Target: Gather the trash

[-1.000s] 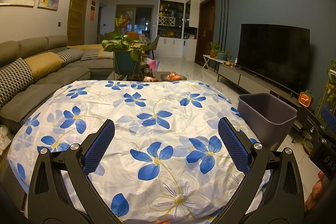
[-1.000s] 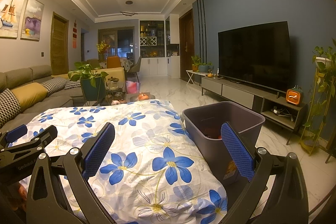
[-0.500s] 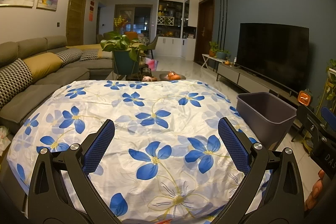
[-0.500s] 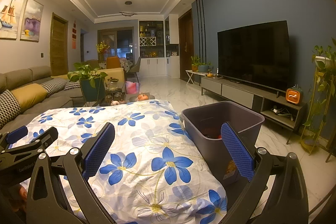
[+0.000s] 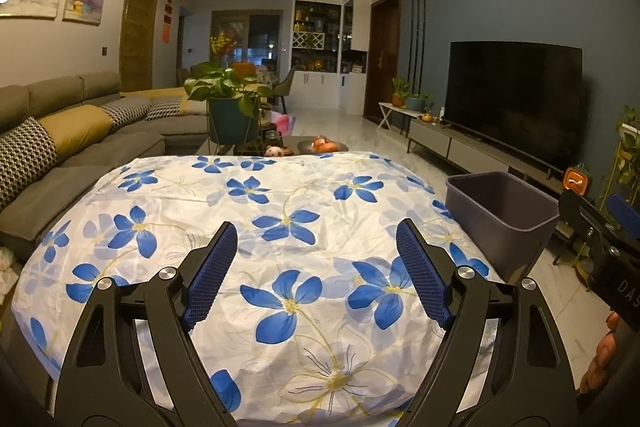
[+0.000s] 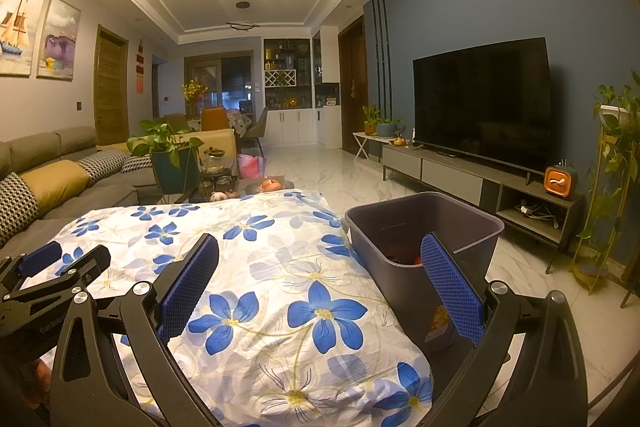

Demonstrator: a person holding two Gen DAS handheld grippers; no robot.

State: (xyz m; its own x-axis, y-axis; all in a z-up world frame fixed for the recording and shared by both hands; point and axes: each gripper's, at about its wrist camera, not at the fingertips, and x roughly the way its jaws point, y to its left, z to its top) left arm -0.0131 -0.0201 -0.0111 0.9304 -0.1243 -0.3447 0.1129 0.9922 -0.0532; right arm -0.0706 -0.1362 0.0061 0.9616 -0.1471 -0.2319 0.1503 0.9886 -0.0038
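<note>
The flowery cloth (image 5: 256, 227) on the table looks clean, some trash (image 6: 404, 259) already sits in the gray bin (image 6: 472, 223) beside it, and the left gripper (image 5: 316, 267) is closing on nothing while the right gripper (image 6: 320, 291) stays wide and empty.

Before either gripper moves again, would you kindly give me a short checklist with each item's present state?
1. Left gripper empty: ok, jaws closing with nothing between them.
2. Right gripper empty: ok, jaws wide with nothing held.
3. Bin in place beside the cloth: ok, upright at its right edge, mouth open.
4. Trash on the cloth: cannot tell, none shows on the part in view.
5. Bin has room: ok, only a few dark and red bits at the bottom.
6. Grippers apart: ok, side by side, not touching.
</note>
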